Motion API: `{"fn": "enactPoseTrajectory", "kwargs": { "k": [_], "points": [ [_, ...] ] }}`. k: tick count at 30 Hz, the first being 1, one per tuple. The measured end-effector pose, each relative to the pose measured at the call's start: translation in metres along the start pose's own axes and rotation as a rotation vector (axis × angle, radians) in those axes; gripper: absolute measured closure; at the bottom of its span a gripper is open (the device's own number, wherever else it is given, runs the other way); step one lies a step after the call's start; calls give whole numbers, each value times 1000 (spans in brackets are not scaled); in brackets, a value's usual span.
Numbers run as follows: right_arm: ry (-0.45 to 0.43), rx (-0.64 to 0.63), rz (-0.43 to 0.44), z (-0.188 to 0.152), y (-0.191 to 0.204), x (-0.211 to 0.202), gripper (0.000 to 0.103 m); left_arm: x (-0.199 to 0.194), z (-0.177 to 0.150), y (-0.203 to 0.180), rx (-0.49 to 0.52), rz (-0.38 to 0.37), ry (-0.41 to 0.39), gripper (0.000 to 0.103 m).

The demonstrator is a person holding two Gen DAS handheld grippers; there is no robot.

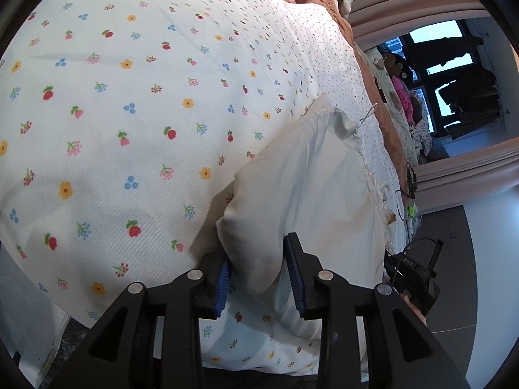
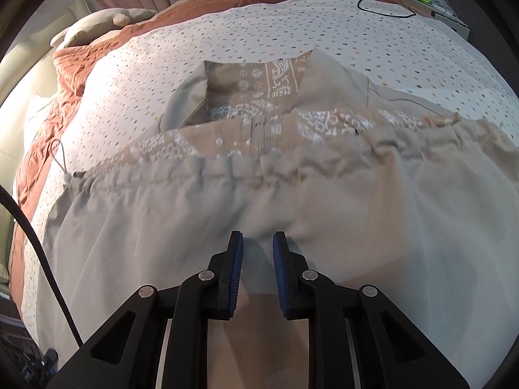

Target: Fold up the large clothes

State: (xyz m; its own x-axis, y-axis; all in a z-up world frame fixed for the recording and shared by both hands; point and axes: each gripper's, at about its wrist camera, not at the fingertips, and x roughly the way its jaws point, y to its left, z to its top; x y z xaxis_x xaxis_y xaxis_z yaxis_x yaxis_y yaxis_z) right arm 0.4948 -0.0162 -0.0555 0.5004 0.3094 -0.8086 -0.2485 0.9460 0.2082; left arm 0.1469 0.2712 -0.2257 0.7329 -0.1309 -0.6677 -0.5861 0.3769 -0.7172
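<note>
A large beige jacket (image 2: 227,207) with a paisley lining lies spread on the flowered bedsheet (image 2: 389,48), its gathered hem folded up toward the collar (image 2: 259,74). My right gripper (image 2: 258,253) hovers over the jacket's near part, jaws parted with a narrow gap, fabric lying under and between them. In the left wrist view a corner of the same beige jacket (image 1: 311,175) is bunched up off the flowered bedsheet (image 1: 113,97), and my left gripper (image 1: 259,259) has a fold of it between its blue pads, jaws still apart.
An orange duvet (image 2: 74,64) and a pillow (image 2: 94,26) lie at the bed's far side. A black cable (image 2: 386,3) crosses the far sheet. A clothes pile (image 1: 402,103), a window and grey floor (image 1: 454,233) lie beyond the bed edge.
</note>
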Motion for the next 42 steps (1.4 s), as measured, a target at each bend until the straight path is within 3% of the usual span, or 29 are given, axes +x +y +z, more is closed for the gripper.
{"fn": "enactPoseTrajectory", "kwargs": {
  "k": [3, 8, 14, 15, 17, 21, 26, 34, 42],
  "points": [
    [-13, 17, 37, 9, -7, 5, 87, 2, 1, -3, 5, 5, 2, 65],
    [-50, 58, 109, 10, -21, -13, 87, 7, 3, -11, 16, -14, 8, 44],
    [-124, 51, 167, -14, -25, -63, 87, 9, 4, -13, -9, -22, -8, 44],
    [-127, 48, 182, -20, -26, -70, 87, 9, 4, -13, -11, -20, -8, 45],
    [-121, 40, 207, -36, -28, -81, 87, 7, 4, -12, -9, 1, -12, 64],
    [-74, 48, 247, -67, -38, -90, 87, 0, 3, -11, 3, -15, -27, 76],
    [-45, 66, 265, -97, -56, -98, 87, -22, 5, -41, 76, -73, -73, 89],
    [-37, 34, 305, -119, -59, -121, 87, -48, 2, -117, 225, -176, -126, 91],
    [-5, 41, 304, -135, -60, -116, 87, -58, -12, -184, 351, -230, -133, 92]
  ]
}}
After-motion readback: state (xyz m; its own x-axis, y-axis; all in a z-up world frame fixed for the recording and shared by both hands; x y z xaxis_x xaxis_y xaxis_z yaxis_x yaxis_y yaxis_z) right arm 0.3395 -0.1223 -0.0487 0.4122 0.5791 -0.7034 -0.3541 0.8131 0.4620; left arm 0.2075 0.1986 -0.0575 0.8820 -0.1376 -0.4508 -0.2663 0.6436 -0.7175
